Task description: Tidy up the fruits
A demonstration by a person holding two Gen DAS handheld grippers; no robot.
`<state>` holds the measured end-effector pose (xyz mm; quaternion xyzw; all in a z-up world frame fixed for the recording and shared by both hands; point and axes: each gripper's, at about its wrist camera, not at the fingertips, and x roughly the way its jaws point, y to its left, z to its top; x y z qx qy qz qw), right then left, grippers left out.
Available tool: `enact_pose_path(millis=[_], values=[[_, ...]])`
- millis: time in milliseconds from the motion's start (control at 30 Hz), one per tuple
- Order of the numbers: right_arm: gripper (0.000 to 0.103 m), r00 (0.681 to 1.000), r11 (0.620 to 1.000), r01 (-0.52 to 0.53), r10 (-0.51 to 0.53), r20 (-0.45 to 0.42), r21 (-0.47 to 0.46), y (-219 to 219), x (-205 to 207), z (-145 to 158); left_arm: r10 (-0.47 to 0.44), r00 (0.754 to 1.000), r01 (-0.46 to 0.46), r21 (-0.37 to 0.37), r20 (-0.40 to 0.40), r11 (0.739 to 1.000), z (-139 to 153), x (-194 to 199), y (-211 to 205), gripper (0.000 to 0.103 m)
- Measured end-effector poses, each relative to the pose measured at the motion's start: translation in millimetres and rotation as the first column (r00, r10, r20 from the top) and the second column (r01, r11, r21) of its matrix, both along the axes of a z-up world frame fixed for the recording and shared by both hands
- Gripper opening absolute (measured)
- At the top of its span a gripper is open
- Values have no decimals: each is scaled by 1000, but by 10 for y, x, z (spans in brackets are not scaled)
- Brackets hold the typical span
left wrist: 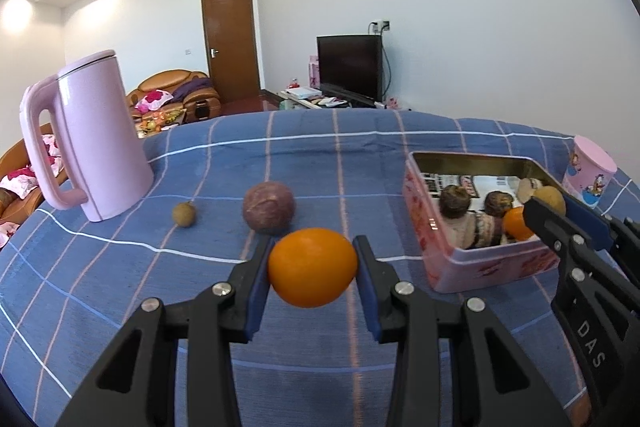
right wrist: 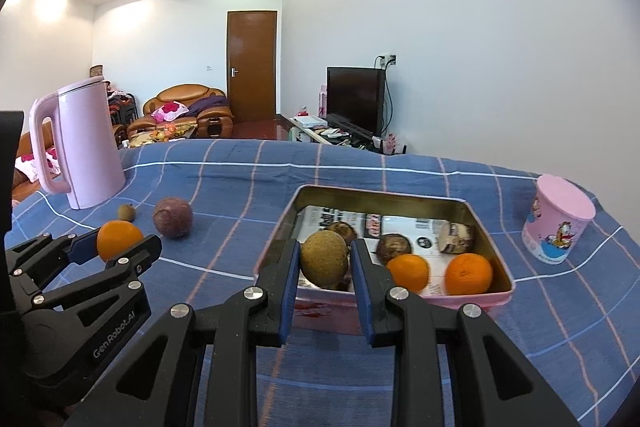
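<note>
My left gripper (left wrist: 313, 269) is shut on an orange (left wrist: 312, 267) and holds it above the blue checked tablecloth, left of the pink tin (left wrist: 424, 227). My right gripper (right wrist: 325, 261) is shut on a brown round fruit (right wrist: 324, 258) over the near left part of the tin (right wrist: 506, 267). Inside the tin lie two oranges (right wrist: 408, 271) (right wrist: 469, 273) and several dark brown fruits (right wrist: 394, 247). On the cloth lie a purple passion fruit (left wrist: 269, 207) and a small brown fruit (left wrist: 184, 214). The left gripper with its orange (right wrist: 119, 239) also shows in the right wrist view.
A tall pink kettle (left wrist: 94, 143) stands at the far left of the table. A pink cartoon cup (right wrist: 558, 219) stands right of the tin. The table's far edge (left wrist: 320, 113) runs behind them, with sofas, a door and a TV beyond.
</note>
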<state>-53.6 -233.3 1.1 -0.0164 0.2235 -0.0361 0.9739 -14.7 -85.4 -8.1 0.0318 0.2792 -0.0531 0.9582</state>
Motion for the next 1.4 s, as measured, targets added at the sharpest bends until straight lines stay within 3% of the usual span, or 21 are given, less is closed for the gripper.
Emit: enact_pose_path(millis=[967, 1133, 1400], values=[[28, 986, 986, 167, -167, -12, 20, -1040, 48, 17, -188, 980, 193, -96, 63, 976, 110, 70, -793, 41], [28, 981, 980, 195, -194, -16, 26, -1175, 117, 14, -226, 973, 229, -140, 39, 963, 103, 214, -986, 41], [28, 972, 972, 232, -231, -32, 37, -1337, 264, 10, -238, 971, 237, -131, 8, 963, 68, 417, -1247, 41]])
